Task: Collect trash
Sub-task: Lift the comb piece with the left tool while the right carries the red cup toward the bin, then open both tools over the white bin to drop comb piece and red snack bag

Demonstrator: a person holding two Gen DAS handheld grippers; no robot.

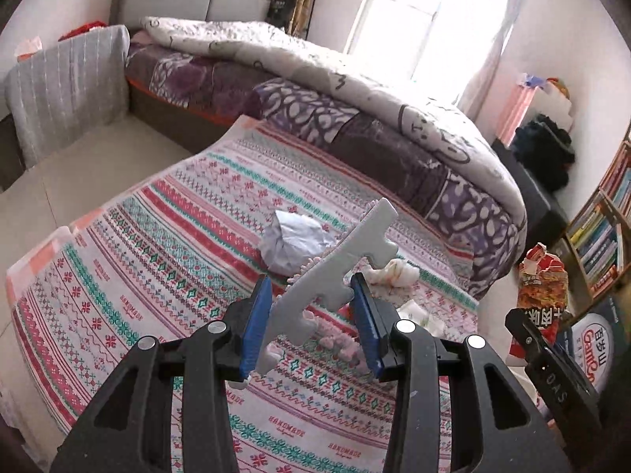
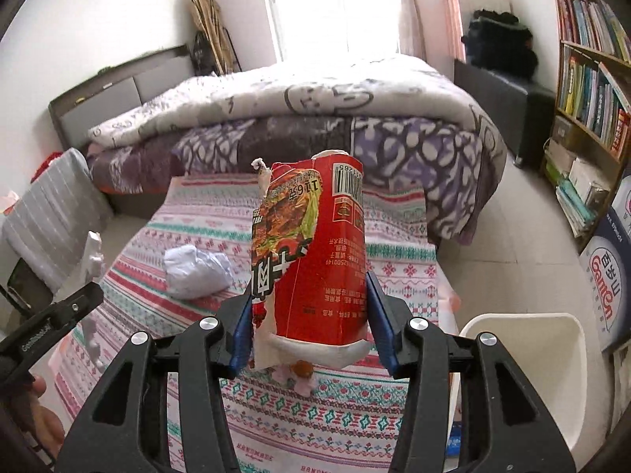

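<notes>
My left gripper [image 1: 311, 325] is shut on a flat grey-white cut-out piece [image 1: 335, 264] that slants up between the blue pads, clear of the patterned cloth [image 1: 150, 276]. My right gripper [image 2: 309, 315] is shut on a torn red noodle package [image 2: 315, 252], held upright; that package [image 1: 542, 283] also shows at the right of the left wrist view. On the cloth lie a crumpled white paper ball [image 1: 294, 242] [image 2: 197, 272], a crumpled tissue [image 1: 394, 274] and a small white wrapper [image 1: 418, 313]. Small pink scraps [image 2: 295, 378] lie under the package.
A white bin [image 2: 524, 354] stands at the cloth's right edge. Behind is a bed with a quilt [image 2: 335, 98]. A bookshelf [image 2: 591, 90] and a blue-white box [image 2: 607, 283] stand to the right, and a grey covered chair [image 1: 67, 90] to the left.
</notes>
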